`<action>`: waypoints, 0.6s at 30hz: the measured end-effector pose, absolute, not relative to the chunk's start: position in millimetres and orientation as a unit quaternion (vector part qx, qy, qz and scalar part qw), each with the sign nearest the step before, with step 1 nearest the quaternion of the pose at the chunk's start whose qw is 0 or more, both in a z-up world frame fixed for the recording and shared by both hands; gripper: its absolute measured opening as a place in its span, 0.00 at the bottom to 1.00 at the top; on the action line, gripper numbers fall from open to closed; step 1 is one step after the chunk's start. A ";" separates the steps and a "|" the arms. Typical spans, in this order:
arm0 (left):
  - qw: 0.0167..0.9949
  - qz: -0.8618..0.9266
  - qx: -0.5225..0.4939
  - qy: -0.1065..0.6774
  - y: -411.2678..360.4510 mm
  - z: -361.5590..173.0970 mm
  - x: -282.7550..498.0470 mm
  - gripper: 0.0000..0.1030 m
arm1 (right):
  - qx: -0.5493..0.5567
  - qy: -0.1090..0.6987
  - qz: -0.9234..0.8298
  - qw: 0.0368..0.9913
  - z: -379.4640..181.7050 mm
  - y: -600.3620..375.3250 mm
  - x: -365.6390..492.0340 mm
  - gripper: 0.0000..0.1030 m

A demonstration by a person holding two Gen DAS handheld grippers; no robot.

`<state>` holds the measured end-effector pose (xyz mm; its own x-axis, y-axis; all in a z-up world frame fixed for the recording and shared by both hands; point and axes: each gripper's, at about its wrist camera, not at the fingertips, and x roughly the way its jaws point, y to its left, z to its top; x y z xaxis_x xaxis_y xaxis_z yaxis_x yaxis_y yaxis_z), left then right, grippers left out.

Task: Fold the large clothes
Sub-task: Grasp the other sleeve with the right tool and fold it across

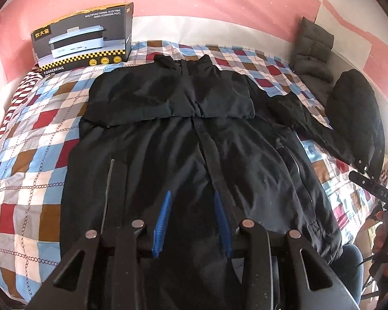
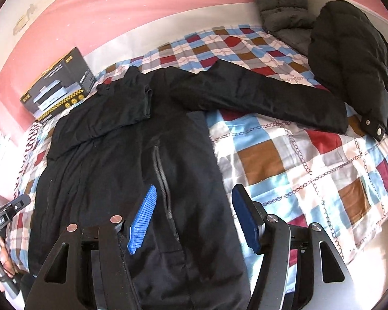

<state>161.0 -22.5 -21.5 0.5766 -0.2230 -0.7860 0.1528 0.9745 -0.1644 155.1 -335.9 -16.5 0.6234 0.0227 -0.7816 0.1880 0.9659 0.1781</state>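
Black padded jacket (image 1: 188, 139) is lying mid-frame, one sleeve folded across, other sleeve (image 2: 258, 98) remaining; left gripper (image 1: 192, 222) and right gripper (image 2: 196, 219) are hovering released, empty.

My left gripper (image 1: 192, 222) stands with its jaws apart over the lower front of the black coat (image 1: 194, 155), nothing between the pads. My right gripper (image 2: 194, 219) spans the coat's right edge, jaws parted and empty. Bare checkered quilt (image 2: 310, 165) lies open to the right of the coat, up to the outstretched sleeve (image 2: 266, 98). Beyond that sleeve, a second black jacket (image 2: 354, 64) and a grey quilted garment (image 2: 282, 7) block the far right corner. The cooker box (image 1: 85, 36) occupies the far left corner; quilt beside the coat's left flank is free.
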 end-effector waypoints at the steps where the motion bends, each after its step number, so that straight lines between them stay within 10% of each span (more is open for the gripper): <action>1: 0.886 -0.106 -0.039 0.449 -24.0 -22.1 164.3 0.36 | 0.124 0.431 -0.049 0.892 -17.3 -338.4 156.4 0.60; 18: 0.879 -0.097 -0.027 0.466 -43.4 -58.5 239.0 0.36 | 0.262 0.414 -0.135 0.861 -71.1 -461.5 222.1 0.60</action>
<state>239.0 -43.4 -58.5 0.5469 -0.1961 -0.8139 0.1464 0.9796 -0.1377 222.1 -461.5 -71.1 0.6206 -0.0157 -0.7840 0.4494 0.8264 0.3392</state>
